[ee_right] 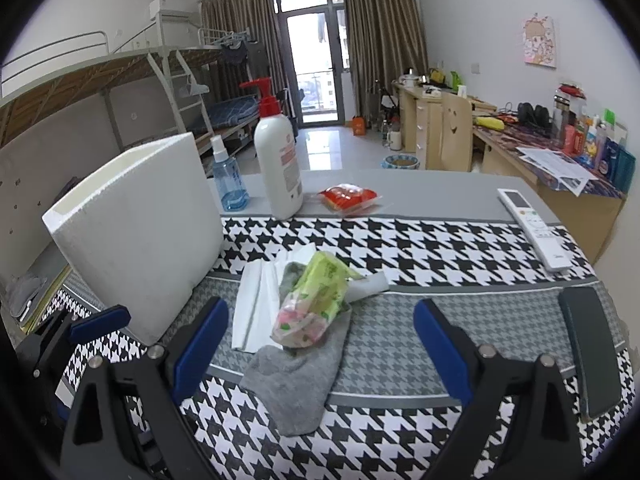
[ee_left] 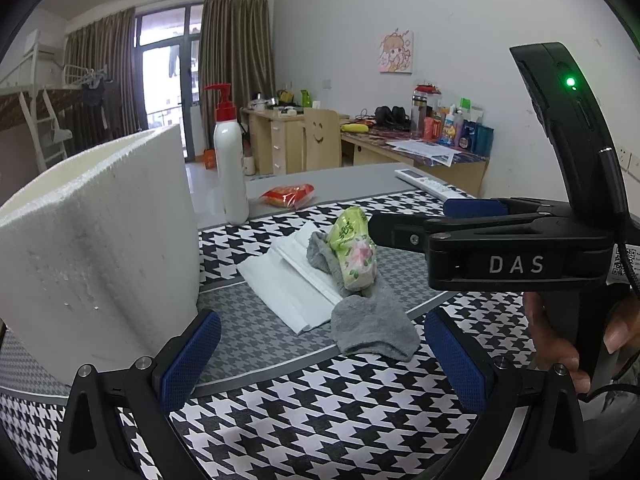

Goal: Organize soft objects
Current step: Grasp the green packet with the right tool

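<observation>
White foam box (ee_right: 136,236): left edge of the houndstooth-patterned table (ee_right: 440,248). White pump bottle with red cap (ee_right: 278,156): far edge. Grey sock (ee_right: 296,376): table middle, over folded white paper towels (ee_right: 256,304). Green-and-pink floral tissue pack (ee_right: 316,300): lying on the sock. Left gripper (ee_left: 320,356): jaws wide apart, holding nothing. Right gripper (ee_right: 320,344): jaws wide apart, holding nothing, sock between the fingers.

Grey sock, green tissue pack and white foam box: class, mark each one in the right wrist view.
Grey sock (ee_right: 298,384), right wrist view, on its broad near end.
Green tissue pack (ee_right: 320,296), right wrist view, on the wrapper's middle.
White foam box (ee_right: 140,236), right wrist view, on its front wall.
</observation>
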`<control>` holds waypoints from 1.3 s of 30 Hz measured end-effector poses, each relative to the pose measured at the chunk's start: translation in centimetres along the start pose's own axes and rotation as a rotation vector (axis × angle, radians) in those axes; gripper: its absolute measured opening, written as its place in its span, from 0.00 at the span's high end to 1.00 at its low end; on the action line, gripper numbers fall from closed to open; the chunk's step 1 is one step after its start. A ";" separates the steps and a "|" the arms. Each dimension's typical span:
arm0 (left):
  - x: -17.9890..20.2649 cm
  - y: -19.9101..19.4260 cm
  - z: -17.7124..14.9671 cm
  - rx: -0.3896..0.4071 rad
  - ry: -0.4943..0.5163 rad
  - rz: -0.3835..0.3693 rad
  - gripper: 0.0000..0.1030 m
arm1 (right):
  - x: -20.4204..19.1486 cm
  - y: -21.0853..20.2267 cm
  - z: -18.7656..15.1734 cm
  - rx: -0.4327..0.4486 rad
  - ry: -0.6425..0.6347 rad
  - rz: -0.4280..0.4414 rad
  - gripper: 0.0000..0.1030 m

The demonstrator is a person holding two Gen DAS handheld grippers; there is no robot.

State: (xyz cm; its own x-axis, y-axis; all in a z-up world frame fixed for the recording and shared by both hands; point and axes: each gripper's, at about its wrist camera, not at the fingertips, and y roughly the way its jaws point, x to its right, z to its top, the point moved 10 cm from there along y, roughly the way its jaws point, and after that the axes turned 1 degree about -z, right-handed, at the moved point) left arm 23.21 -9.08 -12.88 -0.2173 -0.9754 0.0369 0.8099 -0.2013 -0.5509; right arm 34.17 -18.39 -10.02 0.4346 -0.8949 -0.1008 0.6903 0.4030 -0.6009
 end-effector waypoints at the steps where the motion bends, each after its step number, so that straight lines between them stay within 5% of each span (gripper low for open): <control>1: 0.0 0.1 -0.1 -0.004 0.001 -0.002 0.01 | -0.1 0.3 0.0 -0.005 -0.001 0.003 0.07; 15: -0.6 1.7 -0.7 -0.042 0.002 0.004 0.01 | -0.9 3.0 -1.4 -0.111 0.000 0.081 0.35; 24: -0.7 2.2 -0.8 -0.047 0.003 0.011 0.01 | -1.2 4.3 -2.0 -0.161 0.002 0.100 0.43; 29: -0.8 2.4 -0.8 -0.049 0.001 0.013 0.01 | -1.2 4.7 -2.3 -0.178 -0.004 0.094 0.69; 39: -0.3 2.4 -0.5 -0.043 0.007 0.017 0.01 | -0.8 2.7 -1.1 -0.112 -0.009 0.096 0.73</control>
State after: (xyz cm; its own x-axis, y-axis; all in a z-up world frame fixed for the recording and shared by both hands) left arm 24.95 -9.24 -14.62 -0.2076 -0.9780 0.0209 0.7893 -0.1801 -0.5870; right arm 35.10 -16.80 -12.46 0.5009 -0.8515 -0.1554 0.5766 0.4622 -0.6737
